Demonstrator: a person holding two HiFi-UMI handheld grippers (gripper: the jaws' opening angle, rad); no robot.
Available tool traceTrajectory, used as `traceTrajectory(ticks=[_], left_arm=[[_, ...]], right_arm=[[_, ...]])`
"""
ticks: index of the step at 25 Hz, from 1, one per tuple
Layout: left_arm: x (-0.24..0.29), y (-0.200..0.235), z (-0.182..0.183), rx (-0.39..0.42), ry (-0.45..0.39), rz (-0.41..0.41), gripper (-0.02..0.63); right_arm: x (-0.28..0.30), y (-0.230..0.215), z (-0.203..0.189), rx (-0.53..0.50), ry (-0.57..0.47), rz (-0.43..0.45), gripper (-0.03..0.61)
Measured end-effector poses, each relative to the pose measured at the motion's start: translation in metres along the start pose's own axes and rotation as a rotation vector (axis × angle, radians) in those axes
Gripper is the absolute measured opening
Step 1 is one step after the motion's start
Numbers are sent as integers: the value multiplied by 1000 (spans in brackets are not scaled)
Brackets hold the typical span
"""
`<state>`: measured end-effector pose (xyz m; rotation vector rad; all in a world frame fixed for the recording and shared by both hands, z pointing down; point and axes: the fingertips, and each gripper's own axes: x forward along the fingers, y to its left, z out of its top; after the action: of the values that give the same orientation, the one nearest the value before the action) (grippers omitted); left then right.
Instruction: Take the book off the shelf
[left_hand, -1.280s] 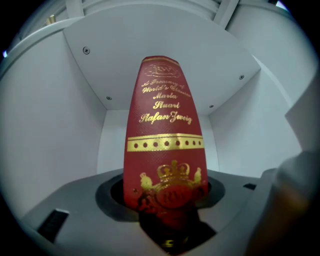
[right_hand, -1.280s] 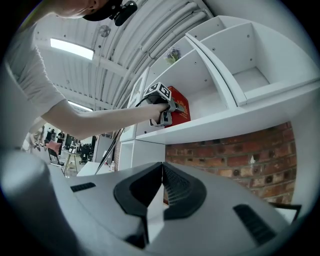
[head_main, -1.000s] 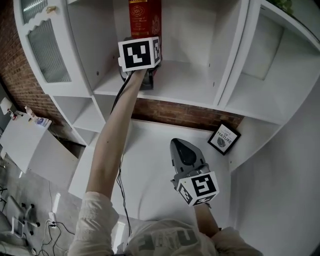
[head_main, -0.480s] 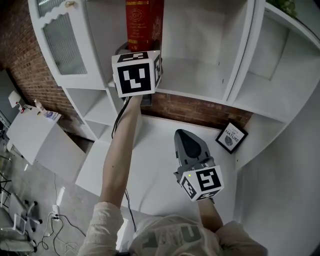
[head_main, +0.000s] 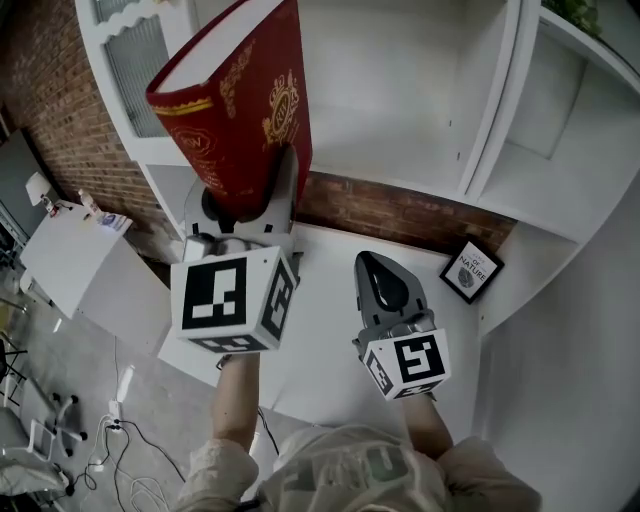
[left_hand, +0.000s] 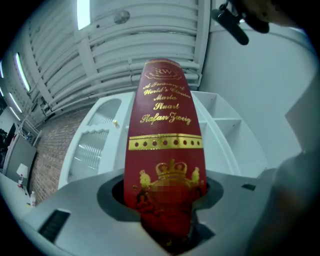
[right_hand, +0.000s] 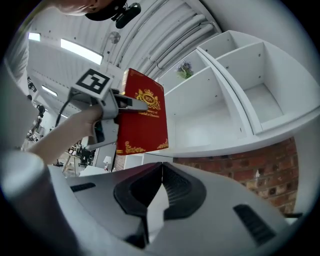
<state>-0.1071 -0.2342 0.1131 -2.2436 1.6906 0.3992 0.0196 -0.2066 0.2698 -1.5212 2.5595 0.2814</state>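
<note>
Red book (left_hand: 162, 125), clamped between left gripper (left_hand: 165, 192) jaws

A white counter (head_main: 322, 300) is carrying a framed sign (head_main: 472, 271), sitting at 2 o'clock under the shelf (head_main: 400, 160).

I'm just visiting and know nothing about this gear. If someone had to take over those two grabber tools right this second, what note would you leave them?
Left gripper: shut on the lower end of the red book, which is tilted in the air in front of the cabinet.
Right gripper: shut, holding nothing, low over the white counter.
Done: the book is off the white shelf.
Left: probably only to bring the book fully clear and set it down somewhere; keep the grip firm until then.
</note>
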Motion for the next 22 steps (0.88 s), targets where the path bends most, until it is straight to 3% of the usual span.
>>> traceTrajectory(ticks=[5, 8, 13, 17, 22], left_arm=[[-50, -11, -22, -55, -46, 3, 241], [-76, -10, -58, -76, -39, 55, 241], [-111, -9, -104, -40, -29, 162, 241], [-115, -17, -124, -27, 29, 139, 241], [-113, -20, -127, -36, 32, 132, 241]], right_arm=[[0, -8, -5, -5, 17, -36, 14], [-2, -5, -8, -21, 15, -42, 14], [-9, 6, -17, -58, 23, -37, 14], [-10, 15, -20, -94, 26, -24, 14], [-9, 18, -20, -110, 22, -21, 14]])
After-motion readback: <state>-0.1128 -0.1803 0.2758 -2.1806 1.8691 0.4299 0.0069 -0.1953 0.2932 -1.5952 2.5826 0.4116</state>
